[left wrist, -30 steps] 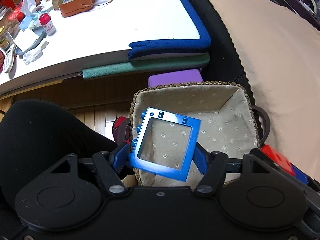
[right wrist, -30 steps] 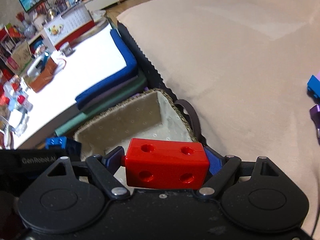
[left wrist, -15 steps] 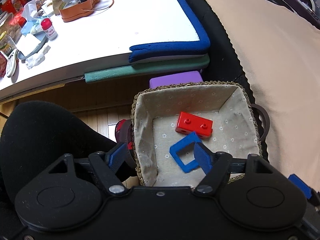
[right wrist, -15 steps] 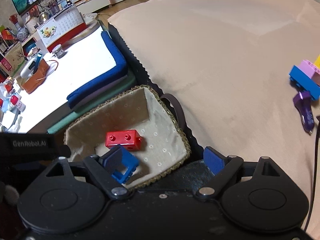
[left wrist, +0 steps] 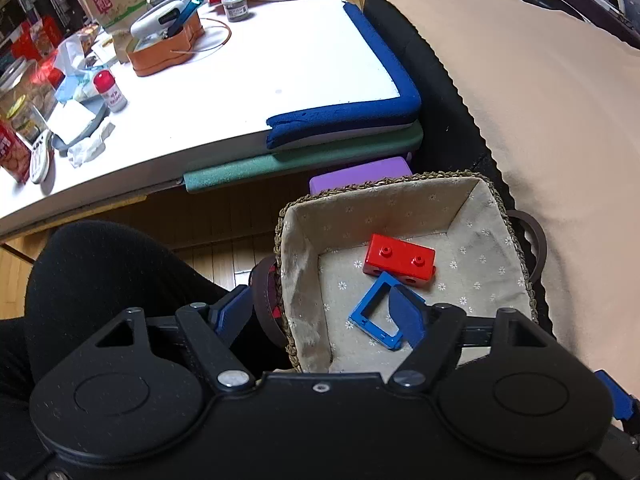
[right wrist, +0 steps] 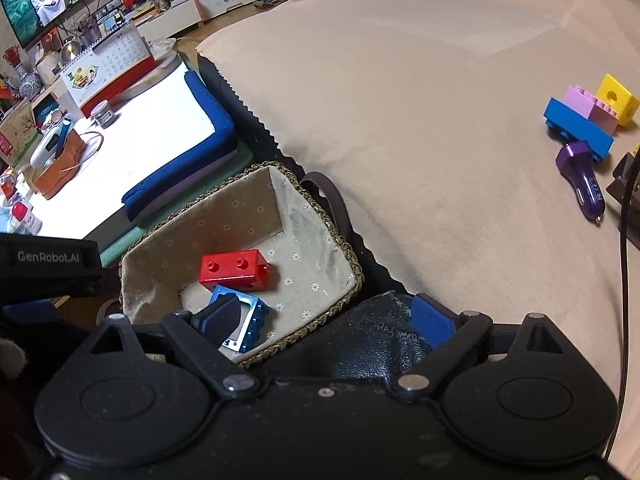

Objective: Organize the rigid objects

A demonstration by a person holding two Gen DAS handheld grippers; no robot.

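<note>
Woven fibre forms the rim of the basket (left wrist: 516,236), a rectangular container lined with beige cloth printed with small white flowers; a dark strap handle curves off its right side. Two rigid plastic pieces lie on the lined floor. The red block (left wrist: 400,261) is a rectangular brick with two studs on its upper face and round holes in its side. The blue frame (left wrist: 370,314) is a flat, open square with small studs along one edge; it lies tilted, one corner touching the near side of the red block.

Left gripper (left wrist: 320,316): jaws spread and empty, above the near left corner of the basket. Its right blue pad overlaps the blue frame in the left wrist view without pressing on it.

Right gripper (right wrist: 326,318): jaws opening, nothing clamped between them; the basket's near right corner and a patch of black textured material show in the gap.

Surroundings: a smooth beige cloth (right wrist: 440,120) with a zigzag edge covers the surface to the right of the basket. At its far right lie a blue brick (right wrist: 576,130), a pink brick (right wrist: 592,108), a yellow cube (right wrist: 618,100) and a glossy purple car charger (right wrist: 582,178). A white table (left wrist: 260,72) with blue and green foam edging stands beyond the basket, cluttered on its left side.
</note>
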